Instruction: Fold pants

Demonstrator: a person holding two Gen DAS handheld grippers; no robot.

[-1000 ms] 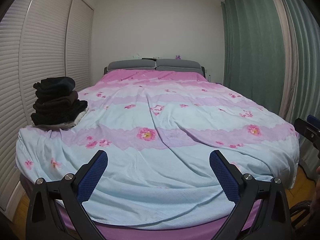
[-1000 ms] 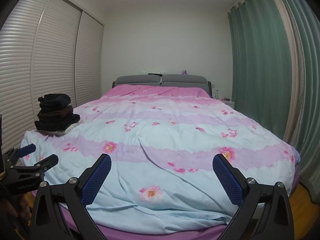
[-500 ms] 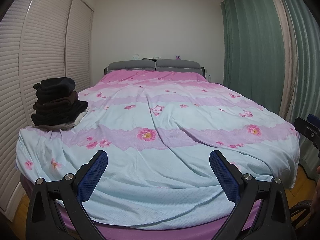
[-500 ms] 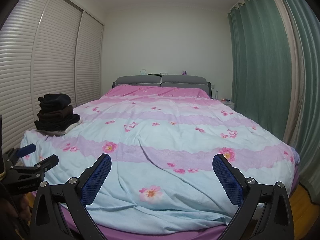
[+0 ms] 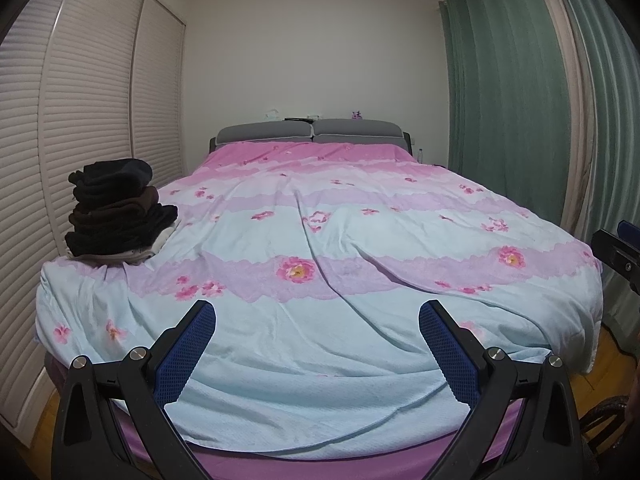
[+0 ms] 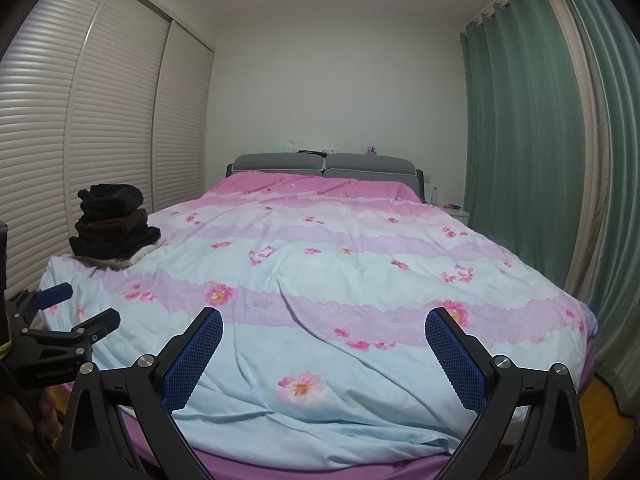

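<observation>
Bedspread (image 5: 320,320) pale blue, pink floral bands; curtains (image 5: 508,112) green; clothes stack (image 5: 116,212) black-brown.

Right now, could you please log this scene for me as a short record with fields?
setting: bedroom, floral bedspread over the bed
clothes: dark folded stack on the bed's near-left corner
left tongs: open, holding nothing
right tongs: open, holding nothing
left wall: louvered wardrobe doors
right wall: green curtains

white walls — louvred wardrobe doors (image 5: 80,120) left, green curtains (image 5: 508,112) right.
</observation>
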